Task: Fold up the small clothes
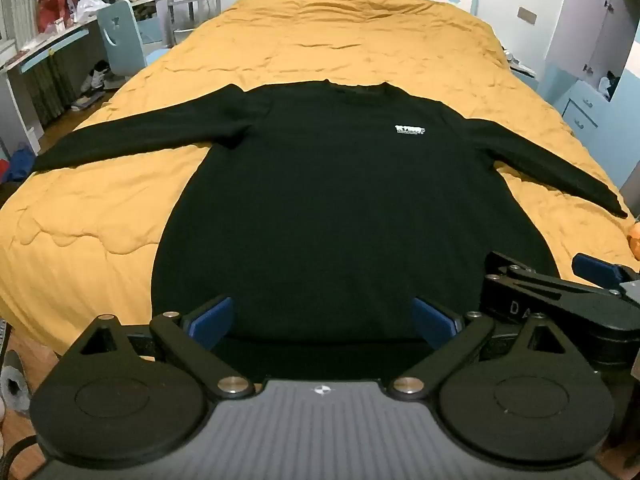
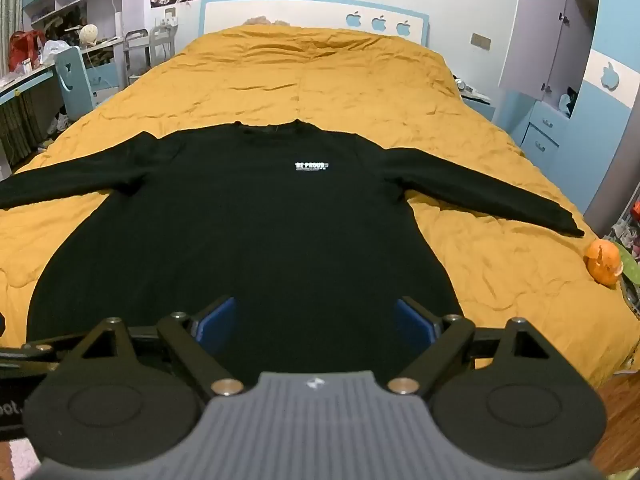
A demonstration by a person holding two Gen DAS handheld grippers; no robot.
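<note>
A black long-sleeved sweater (image 1: 340, 208) lies flat, front up, on the yellow bed, sleeves spread to both sides, collar at the far end, a small white logo (image 1: 409, 130) on the chest. It also shows in the right wrist view (image 2: 256, 224). My left gripper (image 1: 323, 322) is open and empty above the sweater's near hem. My right gripper (image 2: 314, 322) is open and empty above the hem, to the right of the left one; its body shows in the left wrist view (image 1: 560, 296).
The yellow quilt (image 1: 340, 36) covers the whole bed. An orange toy (image 2: 603, 265) sits at the bed's right edge. A desk and blue chair (image 1: 116, 36) stand at the left, blue drawers (image 2: 544, 132) at the right, a headboard (image 2: 312, 12) at the far end.
</note>
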